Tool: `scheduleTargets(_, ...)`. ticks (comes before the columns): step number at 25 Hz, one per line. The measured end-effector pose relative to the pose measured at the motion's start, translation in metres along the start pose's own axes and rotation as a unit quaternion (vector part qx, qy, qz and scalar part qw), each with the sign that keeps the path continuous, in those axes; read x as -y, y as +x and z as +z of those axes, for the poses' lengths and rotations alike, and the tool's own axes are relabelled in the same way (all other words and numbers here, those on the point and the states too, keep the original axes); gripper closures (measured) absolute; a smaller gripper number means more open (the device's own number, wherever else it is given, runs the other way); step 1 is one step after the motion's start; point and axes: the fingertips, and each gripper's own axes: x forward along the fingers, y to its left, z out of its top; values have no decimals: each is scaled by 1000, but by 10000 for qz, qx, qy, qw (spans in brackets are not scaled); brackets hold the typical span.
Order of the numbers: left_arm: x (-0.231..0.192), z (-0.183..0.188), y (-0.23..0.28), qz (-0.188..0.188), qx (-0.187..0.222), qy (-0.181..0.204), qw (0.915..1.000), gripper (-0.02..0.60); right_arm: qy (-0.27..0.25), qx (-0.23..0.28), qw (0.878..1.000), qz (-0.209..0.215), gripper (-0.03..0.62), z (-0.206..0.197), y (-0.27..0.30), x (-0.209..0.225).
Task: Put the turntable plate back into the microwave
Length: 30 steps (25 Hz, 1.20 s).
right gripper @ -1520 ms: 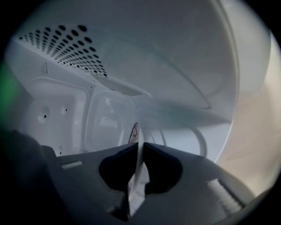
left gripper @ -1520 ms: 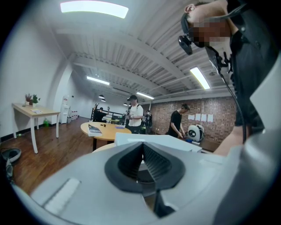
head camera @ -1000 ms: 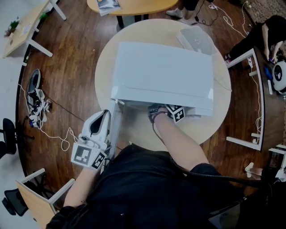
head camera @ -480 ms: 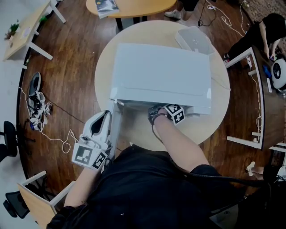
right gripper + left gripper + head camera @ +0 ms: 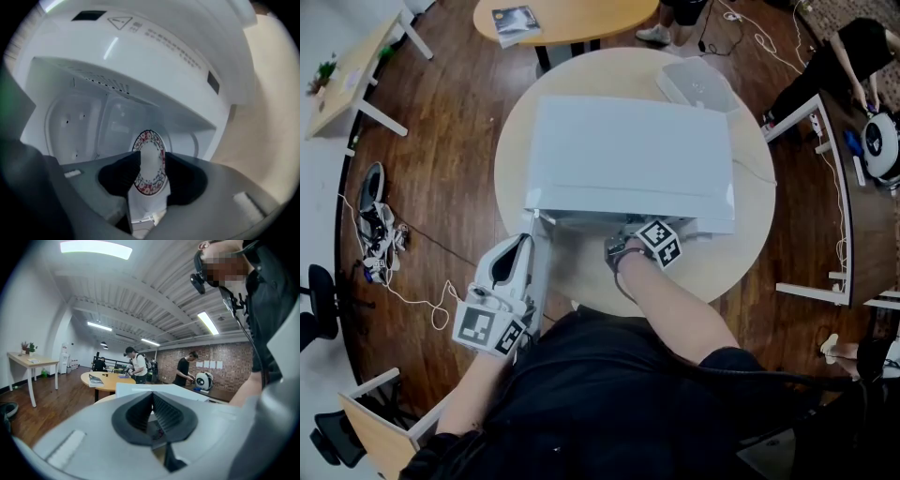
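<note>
One warning triangle point(image 5: 120, 22) tops the open microwave point(image 5: 187, 65).

Head view: microwave point(image 5: 628, 159) casing hides turntable plate point(image 5: 148, 140) inside.

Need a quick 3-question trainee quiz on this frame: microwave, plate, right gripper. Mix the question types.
1. True or false: the microwave is shut.
2. Where is the turntable plate? A: on top of the microwave. B: inside the microwave. C: leaning against its outside.
3. In a word, how do the jaws of the right gripper stand?

Key
1. False. The right gripper view looks straight into the cavity.
2. B.
3. Apart. They have just been opening. The plate shows in the gap between them, and no pad is seen pressing on it.
</note>
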Motion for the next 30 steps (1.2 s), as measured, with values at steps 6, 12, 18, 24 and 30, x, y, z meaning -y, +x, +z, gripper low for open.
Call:
scheduleTargets(6,7,-1,5,-84,36,13,10000,577,-90,-41,9999,97,433,5,-9,-2)
scheduleTargets(12,14,-3,13,-175,23,23,9998,577,-798,-553,9947,331,433,-13,-32,-11)
scheduleTargets(18,33,-12,28,-416,-4,84,9991,577,-2085,-1152,9663,977,433,-30,-72,-28)
scheduleTargets(24,55,-20,42,-654,-76,186,9977,577,-3033,-870,9394,1339,433,-6,-99,-44)
scheduleTargets(30,74,-30,46,-831,-157,336,9958,577,-3863,-475,9061,1659,433,15,-125,-68)
